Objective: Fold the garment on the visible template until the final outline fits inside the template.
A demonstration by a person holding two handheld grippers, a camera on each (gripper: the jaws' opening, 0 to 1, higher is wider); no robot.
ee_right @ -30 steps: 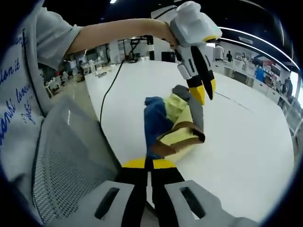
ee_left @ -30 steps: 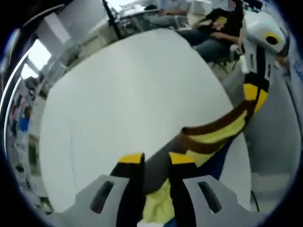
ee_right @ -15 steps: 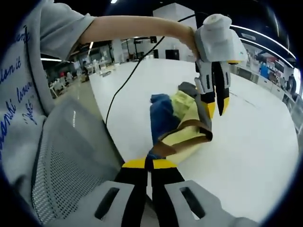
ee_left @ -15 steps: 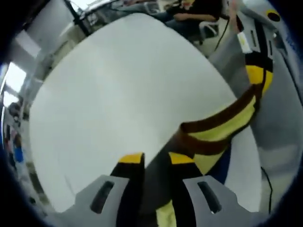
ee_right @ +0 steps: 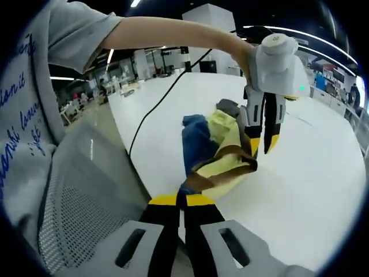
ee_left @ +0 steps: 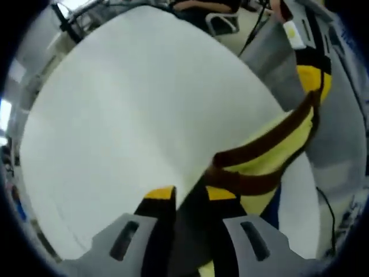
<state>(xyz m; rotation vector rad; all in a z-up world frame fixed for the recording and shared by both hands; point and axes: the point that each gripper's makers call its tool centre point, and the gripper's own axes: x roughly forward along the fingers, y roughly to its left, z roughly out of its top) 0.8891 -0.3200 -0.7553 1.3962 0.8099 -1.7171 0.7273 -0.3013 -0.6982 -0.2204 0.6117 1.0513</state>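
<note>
In the left gripper view, a white table (ee_left: 132, 104) was spread across the left and middle; the left gripper (ee_left: 190, 199) rose from the bottom with its yellow-tipped jaws clamped on grey cloth of the garment (ee_left: 271, 153); from there a yellow panel edged with a brown band was stretched up to the right, where the right gripper (ee_left: 314, 86) was seen pinching its far end; a patch of blue cloth was visible under the yellow.

In the right gripper view, a grey sleeve and a mesh chair back (ee_right: 81, 196) were seen at the left; a bare arm was extended across the top to the left gripper (ee_right: 262, 144), which was pointed down with one jaw against the cloth; the garment (ee_right: 216, 153), bunched in blue, yellow, grey and brown, lay on the table (ee_right: 300, 190) near its edge; the right gripper (ee_right: 181, 201) was at the bottom, its jaws pressed together on a corner of the garment; a black cable (ee_right: 144, 124) was trailed over the table.
</note>
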